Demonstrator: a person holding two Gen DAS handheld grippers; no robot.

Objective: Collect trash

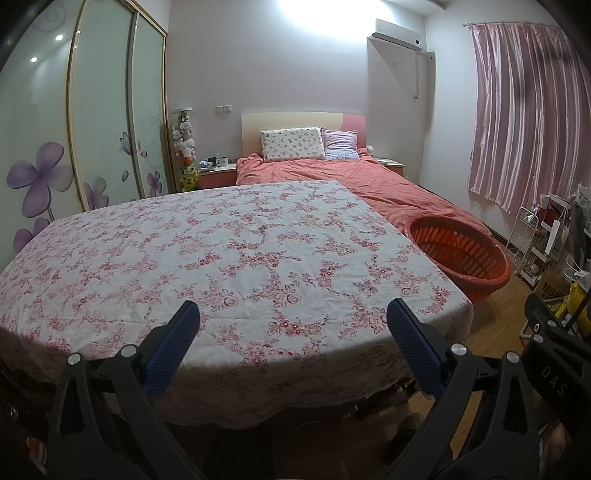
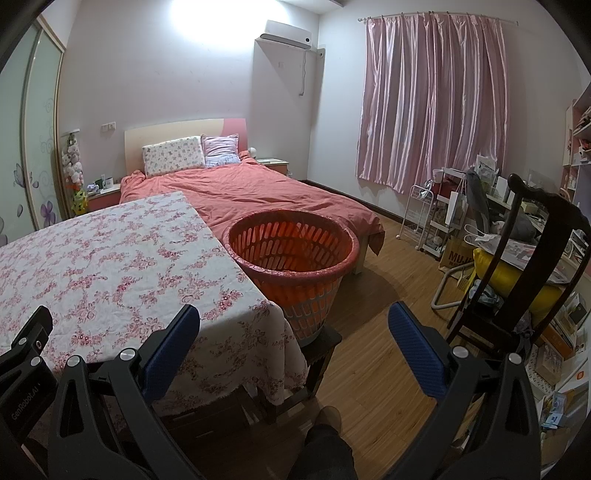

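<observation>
Dim room w/ blown-out ceiling light (image 1: 325,22) glare up top; fisheye bends edges, corners vignetted.

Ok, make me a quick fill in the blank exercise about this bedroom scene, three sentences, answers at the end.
1. The basket beside the table is ____ in colour.
2. The left tongs and right tongs both stand ____, holding nothing.
3. The curtain over the window is ____ in colour.

Answers: orange; open; pink
</observation>
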